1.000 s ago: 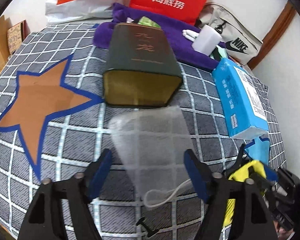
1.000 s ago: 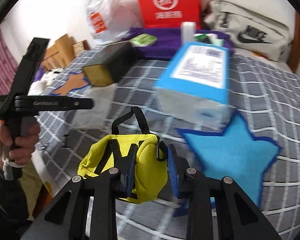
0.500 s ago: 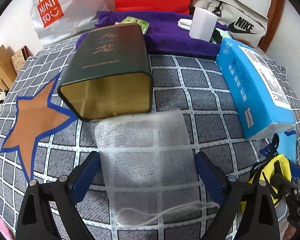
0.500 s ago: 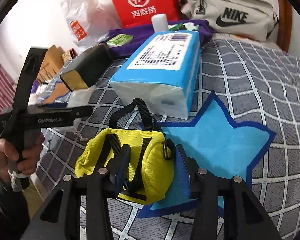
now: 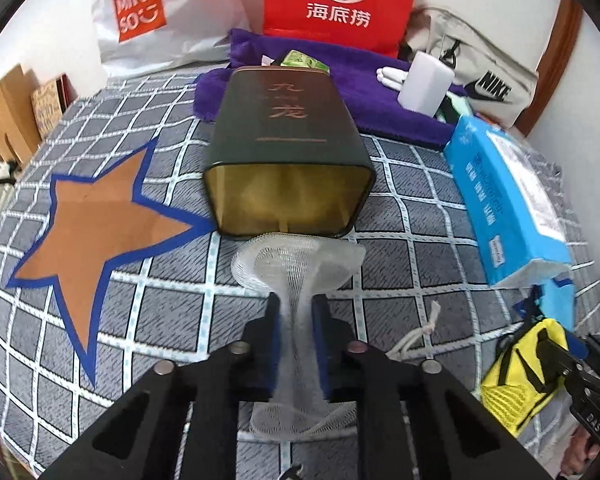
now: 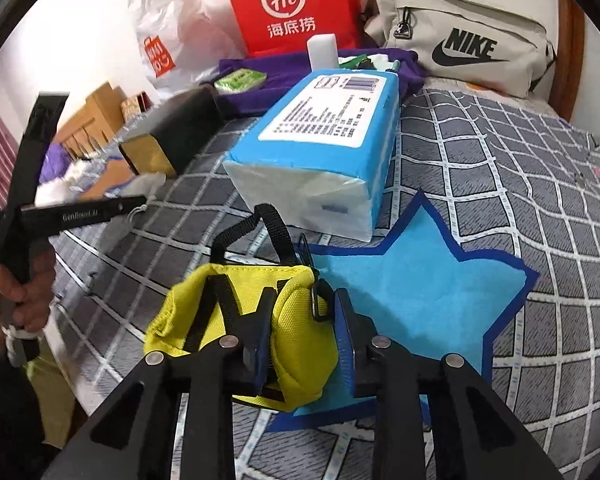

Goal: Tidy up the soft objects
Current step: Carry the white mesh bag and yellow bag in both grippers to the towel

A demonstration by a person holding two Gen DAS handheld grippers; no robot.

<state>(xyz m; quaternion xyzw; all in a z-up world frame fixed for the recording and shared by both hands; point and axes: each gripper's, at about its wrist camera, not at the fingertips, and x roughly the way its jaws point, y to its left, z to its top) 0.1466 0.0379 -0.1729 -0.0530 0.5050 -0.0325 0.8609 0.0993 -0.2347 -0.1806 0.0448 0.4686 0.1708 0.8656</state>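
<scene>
My left gripper [image 5: 295,308] is shut on a white mesh bag [image 5: 298,260], pinching its middle just in front of the open mouth of a dark green tin box [image 5: 288,152] lying on its side. My right gripper [image 6: 303,312] is shut on a yellow pouch [image 6: 240,308] with black straps, held at the left edge of a light blue star mat [image 6: 412,292]. The pouch and right gripper also show at the far right of the left wrist view [image 5: 528,364]. An orange star mat [image 5: 100,216] lies left of the tin.
A blue tissue pack [image 6: 320,148] lies on the checked bed cover [image 6: 540,184] behind the blue star. A purple towel [image 5: 364,80] with small items, a red bag [image 5: 340,0], a white Miniso bag [image 5: 148,16] and a Nike bag [image 6: 468,52] line the back wall.
My left gripper has closed on the mesh bag, bunching it up in front of the tin. My right gripper keeps hold of the yellow pouch and has shifted slightly towards the blue star.
</scene>
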